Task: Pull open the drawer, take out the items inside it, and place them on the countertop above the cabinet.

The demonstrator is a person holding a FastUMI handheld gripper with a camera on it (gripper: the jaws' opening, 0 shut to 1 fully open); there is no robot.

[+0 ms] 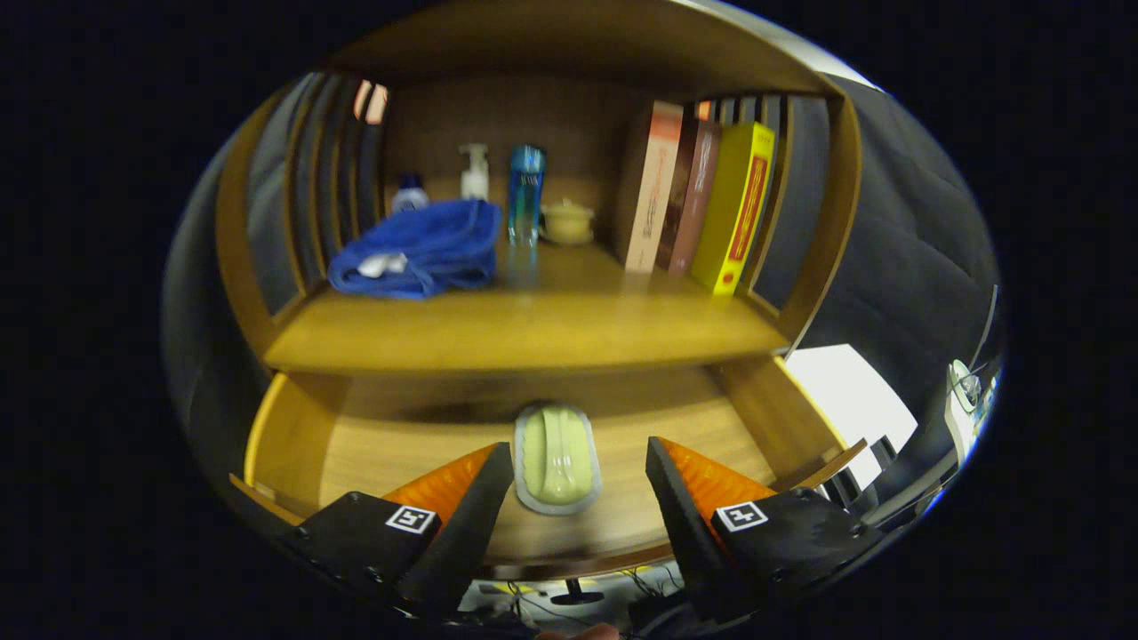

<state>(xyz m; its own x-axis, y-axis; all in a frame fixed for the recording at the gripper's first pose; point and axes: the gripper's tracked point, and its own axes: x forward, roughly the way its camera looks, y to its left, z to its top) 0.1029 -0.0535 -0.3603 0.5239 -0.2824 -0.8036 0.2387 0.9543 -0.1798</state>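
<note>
The wooden drawer (293, 444) stands pulled open below the countertop (533, 329). Inside it lies a pale green bar of soap in a grey oval dish (556, 458), near the middle of the drawer floor. My gripper (578, 462) is open above the drawer's front, and the dish lies between its two fingertips, nearer the left one. Neither finger touches the dish.
On the countertop sit a folded blue towel (420, 249), a white pump bottle (475, 173), a blue bottle (526, 194), a small cream lidded pot (567, 222) and three upright books (702, 200). Slatted side walls (311, 187) close the shelf. A bright floor patch (849, 396) lies right of the drawer.
</note>
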